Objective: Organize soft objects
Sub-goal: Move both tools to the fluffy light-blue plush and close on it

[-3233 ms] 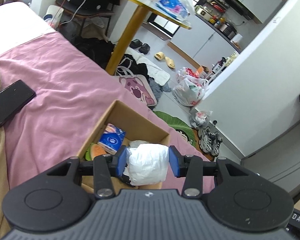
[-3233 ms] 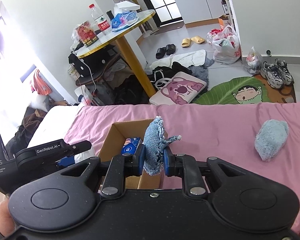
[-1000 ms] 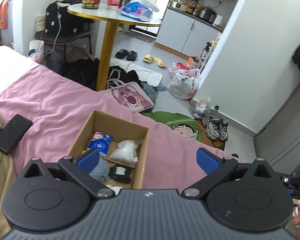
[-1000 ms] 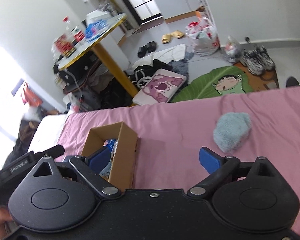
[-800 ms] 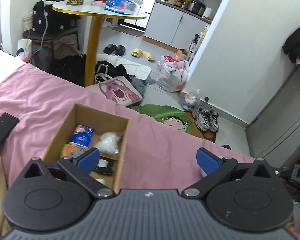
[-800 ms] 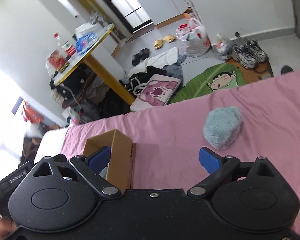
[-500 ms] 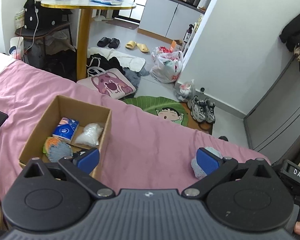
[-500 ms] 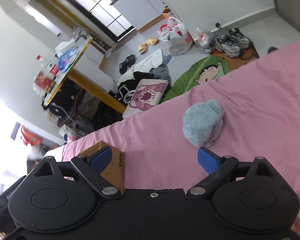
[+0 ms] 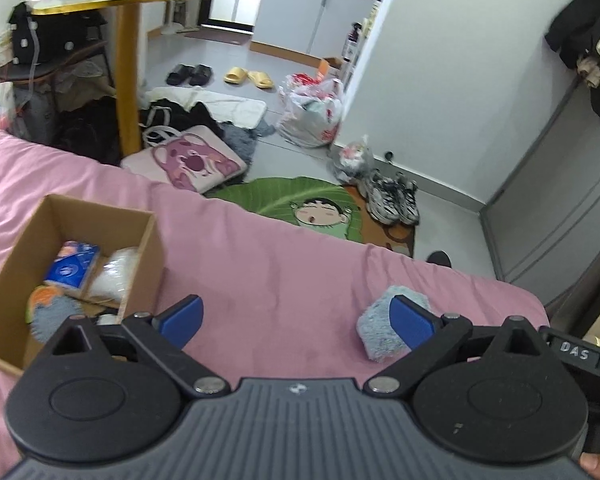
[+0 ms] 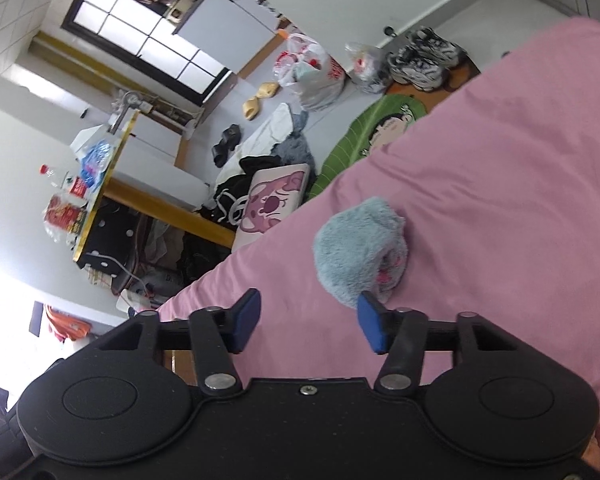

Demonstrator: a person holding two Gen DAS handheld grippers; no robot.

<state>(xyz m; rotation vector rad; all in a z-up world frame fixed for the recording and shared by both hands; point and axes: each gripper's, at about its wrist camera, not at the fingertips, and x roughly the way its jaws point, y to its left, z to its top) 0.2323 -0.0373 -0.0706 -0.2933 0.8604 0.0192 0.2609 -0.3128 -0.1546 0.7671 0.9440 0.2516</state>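
Pink bed point(image 9: 284, 272), spread smooth, carrying one cardboard box point(image 9: 148, 256) at its left and, well apart to the right, one fluffy blue-grey soft object point(image 10: 356, 248) lying alone on the cover. The box holds four visible items: a blue tissue pack point(image 9: 73, 266), a white bag point(image 9: 114, 270), an orange piece point(image 9: 44, 296), and a grey fuzzy item point(image 9: 54, 320). The soft object should prove light, compressible and non-slippery; a pinch across its bulging middle would likely hold best. Right gripper point(image 10: 308, 322) hovers near it, fingers spread wide, empty. Left gripper point(image 9: 296, 318) likewise wide and empty, beside the box.
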